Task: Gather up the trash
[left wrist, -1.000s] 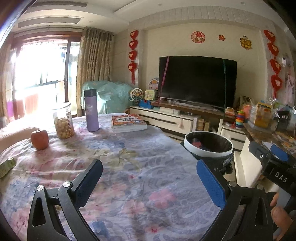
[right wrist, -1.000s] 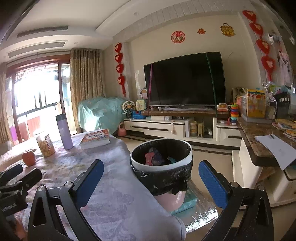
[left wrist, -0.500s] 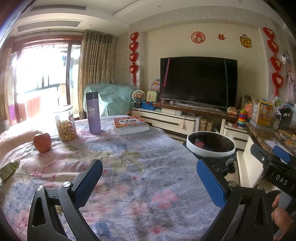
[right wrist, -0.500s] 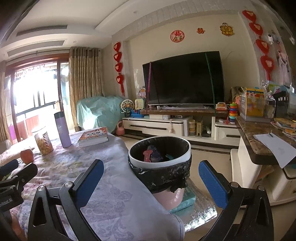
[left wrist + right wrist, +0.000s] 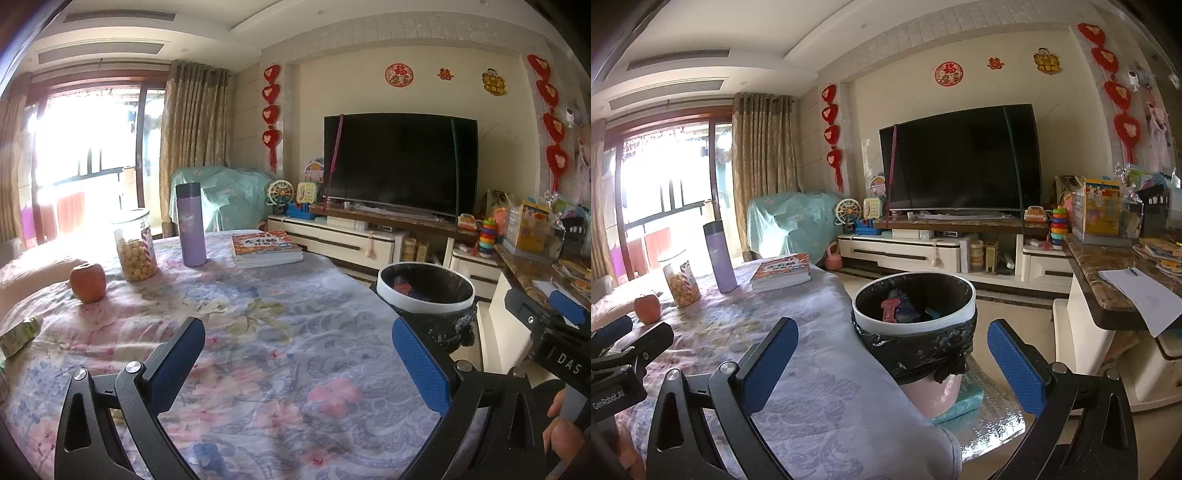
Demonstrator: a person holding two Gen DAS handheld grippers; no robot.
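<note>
A pink bin with a white rim and black liner point(image 5: 916, 325) stands beside the table's right edge, with red and blue scraps inside; it also shows in the left wrist view point(image 5: 424, 291). A small green carton point(image 5: 18, 334) lies at the table's far left edge. My left gripper point(image 5: 299, 358) is open and empty above the floral tablecloth point(image 5: 258, 332). My right gripper point(image 5: 892, 358) is open and empty, just in front of the bin, over the table's edge.
On the table stand an apple point(image 5: 88, 282), a snack jar point(image 5: 135, 249), a purple flask point(image 5: 190, 225) and a stack of books point(image 5: 264, 247). A marble counter point(image 5: 1108, 280) with papers is to the right. A TV point(image 5: 960, 158) and cabinet are behind.
Both grippers have drawn back and risen slightly; the bin looks a little farther off. Both stay open and empty.
</note>
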